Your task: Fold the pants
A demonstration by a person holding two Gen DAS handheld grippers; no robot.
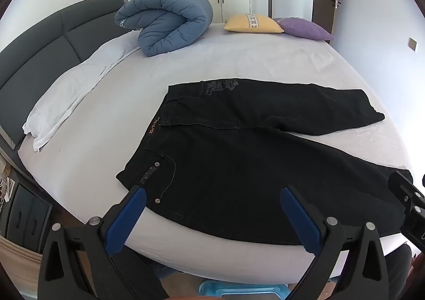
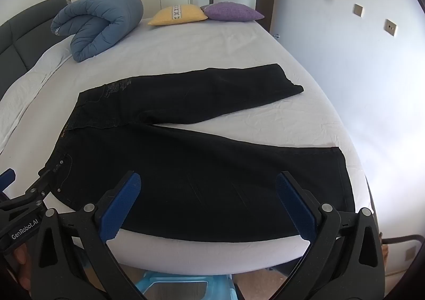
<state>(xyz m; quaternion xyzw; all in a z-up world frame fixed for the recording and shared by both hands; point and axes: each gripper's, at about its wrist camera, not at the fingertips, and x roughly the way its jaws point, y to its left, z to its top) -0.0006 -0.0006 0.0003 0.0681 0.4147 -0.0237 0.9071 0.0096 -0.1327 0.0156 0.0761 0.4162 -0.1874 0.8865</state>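
Black pants [image 1: 239, 156] lie flat on the white bed sheet [image 1: 186, 66], waistband to the left, both legs spread to the right in a V. They also show in the right wrist view [image 2: 202, 167]. My left gripper [image 1: 212, 199] is open and empty, above the near edge by the waist and front pocket. My right gripper [image 2: 208, 185] is open and empty, above the near leg. The right gripper shows at the right edge of the left wrist view [image 1: 409, 207]; the left gripper shows at the left edge of the right wrist view [image 2: 24, 199].
A rolled blue duvet [image 1: 167, 21] lies at the far side by the grey headboard [image 1: 47, 45]. A yellow cushion [image 1: 252, 23] and a purple cushion [image 1: 305, 27] sit at the far edge. White pillows [image 1: 69, 92] lie on the left. A blue stool [image 2: 186, 289] stands below the bed's near edge.
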